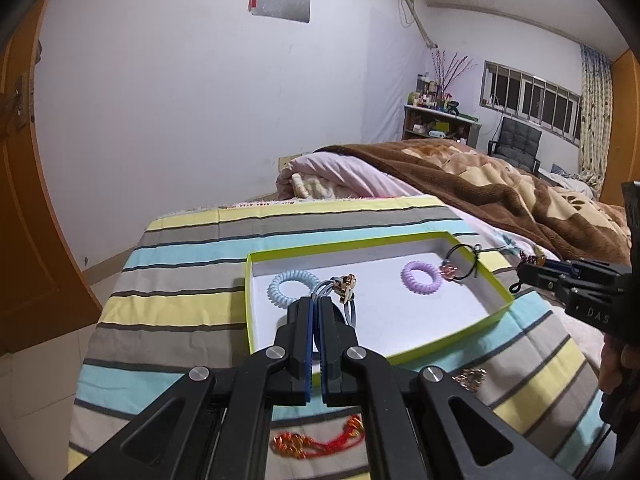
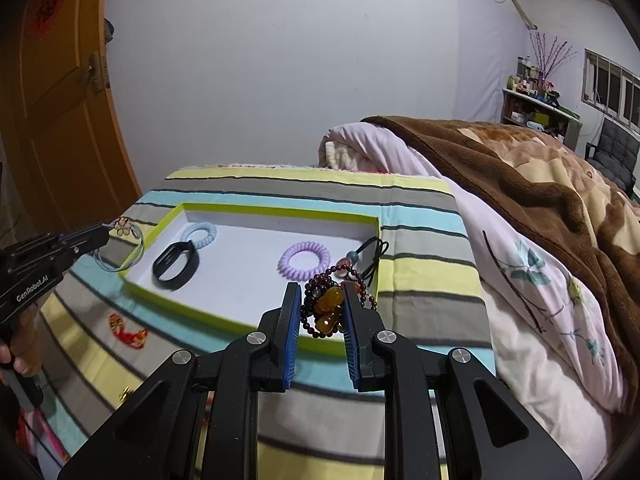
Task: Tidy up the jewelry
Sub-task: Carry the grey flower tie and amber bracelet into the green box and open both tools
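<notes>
A shallow green-rimmed white tray [image 1: 472, 322] [image 2: 280, 211] lies on a striped cloth. In it are a pale blue coil hair tie [image 1: 292, 289] [image 2: 200, 234], a purple coil hair tie [image 1: 422, 278] [image 2: 305, 260], a black band [image 2: 176, 261] and a black cord with a bead [image 1: 460, 264] [image 2: 370, 250]. My left gripper [image 1: 316, 300] [image 2: 105, 234] is shut on a grey hair tie with a gold flower charm [image 1: 347, 289] [image 2: 123, 227], at the tray's left edge. My right gripper [image 2: 320, 292] [image 1: 520, 270] is shut on a dark beaded bracelet with amber beads [image 2: 330, 306] over the tray's near right corner.
A red knotted ornament [image 1: 316, 444] [image 2: 128, 334] and a gold chain piece [image 1: 472, 378] lie on the striped cloth [image 1: 180, 300] near me. A bed with pink and brown blankets [image 2: 540, 200] runs along the right. An orange door [image 2: 52, 100] stands at the left.
</notes>
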